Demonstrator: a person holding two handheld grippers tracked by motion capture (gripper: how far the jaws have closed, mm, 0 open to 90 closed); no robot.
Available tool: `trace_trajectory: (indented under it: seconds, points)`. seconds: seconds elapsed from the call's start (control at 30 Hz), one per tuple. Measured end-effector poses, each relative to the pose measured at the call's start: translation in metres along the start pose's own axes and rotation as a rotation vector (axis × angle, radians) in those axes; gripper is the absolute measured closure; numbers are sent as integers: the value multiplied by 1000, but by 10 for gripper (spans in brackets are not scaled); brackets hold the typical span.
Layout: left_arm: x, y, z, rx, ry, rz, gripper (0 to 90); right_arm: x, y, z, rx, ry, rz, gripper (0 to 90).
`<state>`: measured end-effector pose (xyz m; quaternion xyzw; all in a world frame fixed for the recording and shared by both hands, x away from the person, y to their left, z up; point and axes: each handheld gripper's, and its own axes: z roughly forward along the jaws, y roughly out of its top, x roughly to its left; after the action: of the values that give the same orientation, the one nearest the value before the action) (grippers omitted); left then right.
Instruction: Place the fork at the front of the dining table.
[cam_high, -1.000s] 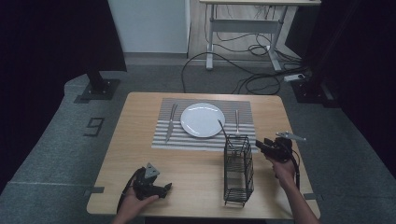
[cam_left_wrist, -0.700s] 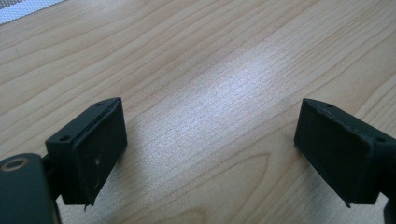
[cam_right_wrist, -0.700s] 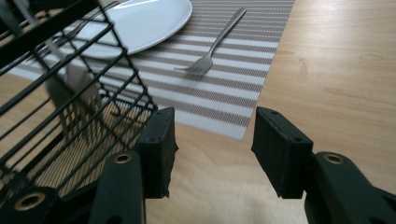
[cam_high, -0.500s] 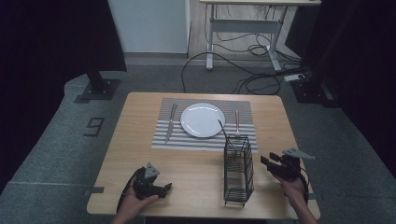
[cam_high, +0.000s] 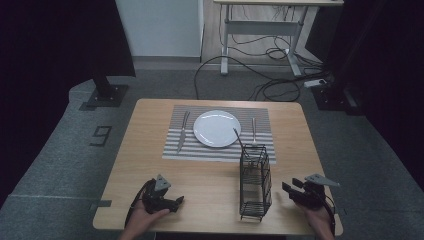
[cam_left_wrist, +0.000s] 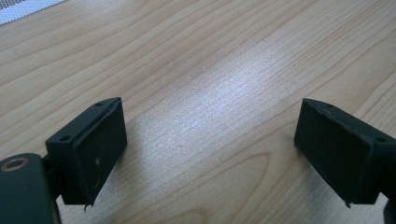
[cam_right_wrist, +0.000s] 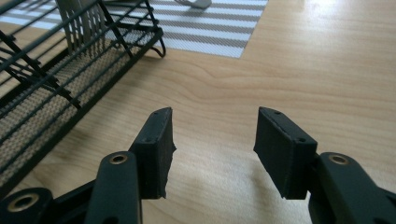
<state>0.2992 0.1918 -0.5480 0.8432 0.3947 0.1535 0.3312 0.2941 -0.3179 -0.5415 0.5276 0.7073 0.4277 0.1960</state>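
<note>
A black wire basket (cam_high: 255, 182) stands on the wooden table (cam_high: 150, 150), near the front right. A dark-handled utensil (cam_high: 237, 137) leans out of its top. In the right gripper view the basket (cam_right_wrist: 51, 88) lies to the left, with fork tines (cam_right_wrist: 83, 22) inside it. My right gripper (cam_high: 286, 189) rests open just right of the basket, and its jaws (cam_right_wrist: 212, 144) hold nothing over bare wood. My left gripper (cam_high: 179, 201) sits at the front left, open wide and empty (cam_left_wrist: 212, 149). A white plate (cam_high: 217, 128) lies on a striped placemat (cam_high: 220, 150).
A knife (cam_high: 183, 131) lies left of the plate and a spoon (cam_high: 254, 131) right of it, both on the placemat (cam_right_wrist: 210, 28). Bare wood stretches between my two grippers. Behind the table are a stand base (cam_high: 104, 95), floor cables (cam_high: 260, 80) and a desk frame (cam_high: 260, 30).
My right gripper has drawn back from beside the basket's upper part toward the table's near edge. The left gripper has stayed put.
</note>
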Motion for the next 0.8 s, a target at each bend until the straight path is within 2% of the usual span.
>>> trace_trajectory:
  seconds: [0.1,0.3,0.8]
  points:
    - [0,0,0,0,0,0,92,0,-1,1,0,-9,5,463]
    - [0,0,0,0,-3,2,90,1,-3,8,23,-28,-14,455]
    - [1,0,0,0,-4,4,89,-1,-5,11,39,-56,-29,451]
